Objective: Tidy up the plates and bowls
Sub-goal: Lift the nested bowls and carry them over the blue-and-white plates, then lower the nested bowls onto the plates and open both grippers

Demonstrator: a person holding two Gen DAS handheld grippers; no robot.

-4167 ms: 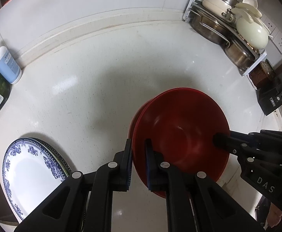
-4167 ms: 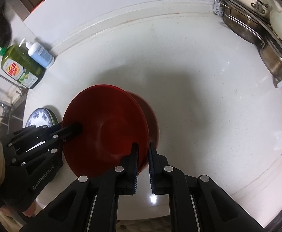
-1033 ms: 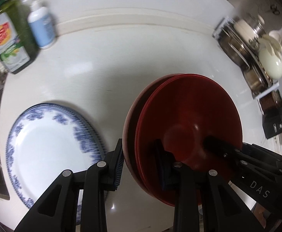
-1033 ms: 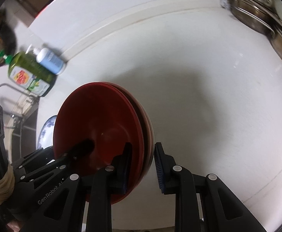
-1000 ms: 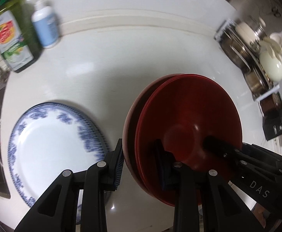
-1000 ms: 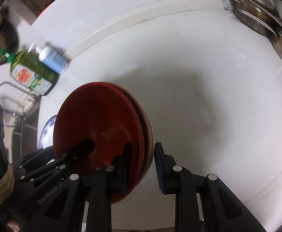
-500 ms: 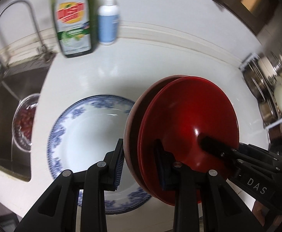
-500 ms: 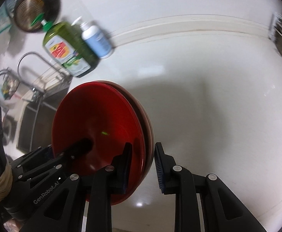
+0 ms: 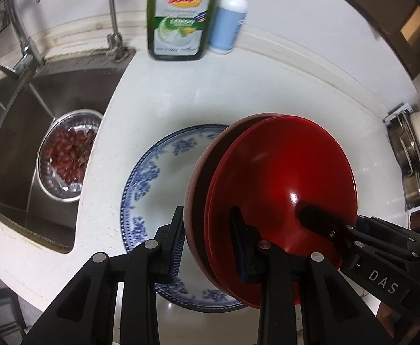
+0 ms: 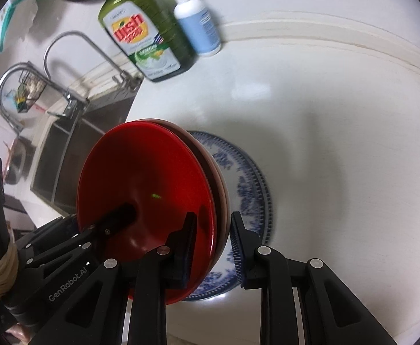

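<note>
Two red bowls (image 9: 278,201), nested one inside the other, are hanging in the air directly above the blue-patterned plate (image 9: 158,189), which is lying flat on the white worktop (image 9: 267,86). The left gripper (image 9: 210,241) is clenching the stack's rim on one side, one pad pressing inside the upper bowl and the other against the paler outer bowl. The right gripper (image 10: 212,244) is gripping the opposite rim in the same way, its fingers straddling both bowl walls. The bowls are covering the right part of the plate in the left wrist view, leaving its white centre and blue border showing to their left.

Beyond the plate, at the back of the worktop, a green dish soap bottle (image 9: 178,14) is standing just beside a blue pump bottle (image 9: 227,23). To the plate's left, a steel sink (image 9: 17,115) is holding a metal colander of red grapes (image 9: 69,152).
</note>
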